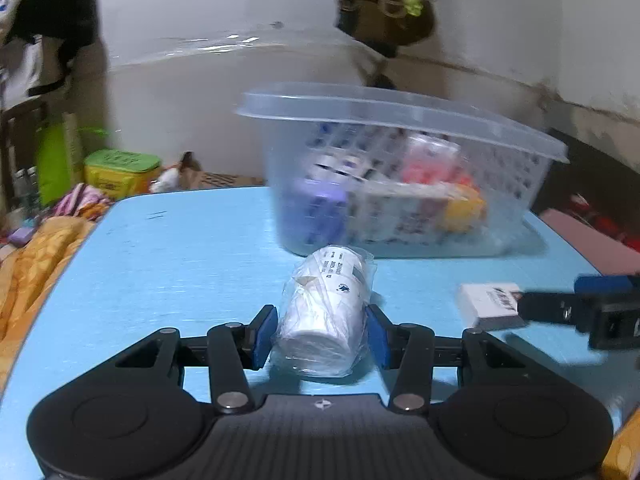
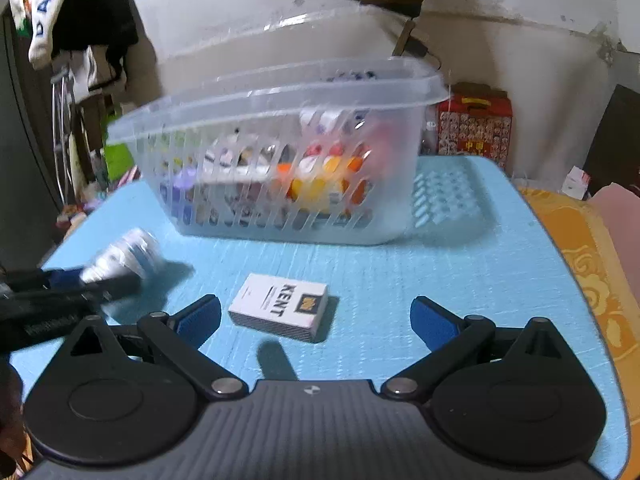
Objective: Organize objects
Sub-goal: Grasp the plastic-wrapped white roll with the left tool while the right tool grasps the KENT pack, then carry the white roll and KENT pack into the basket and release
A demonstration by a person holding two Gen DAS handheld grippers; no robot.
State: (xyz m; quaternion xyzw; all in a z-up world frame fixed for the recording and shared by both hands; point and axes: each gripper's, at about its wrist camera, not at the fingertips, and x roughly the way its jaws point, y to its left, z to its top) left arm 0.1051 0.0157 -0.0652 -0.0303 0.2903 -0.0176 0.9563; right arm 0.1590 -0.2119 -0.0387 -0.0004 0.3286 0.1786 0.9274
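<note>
Your left tongs (image 1: 322,340) are clamping the plastic-wrapped white bottle (image 1: 326,312), blue pads pressing on both of its flanks. The bottle is lying on its side, its long axis running straight away from you, base end near and printed label end far, pointing at the basket (image 1: 400,128). That alignment is what the coming move appears to turn on: the basket is sitting just beyond the bottle's far end, toward the far right, so in my judgement you are facing a lift over the rim, not a sideways carry.

Your right tongs (image 2: 316,320) are standing wide and empty, the cigarette pack (image 2: 280,310) lying flat on the worktop (image 2: 400,280) between and just ahead of the pads, not touching either. Its long axis is lying skewed across the gap, so it may need squaring before closing.

Materials: the bottle is a smooth rigid cylinder under loose, crinkled clear film, which may slip against the pads. The pack is a crisp-edged white cardboard box. The basket is translucent plastic with slotted walls and a broad flat rim, already holding several coloured items, blurred here. The worktop is light blue with a fine ribbed grain.
</note>
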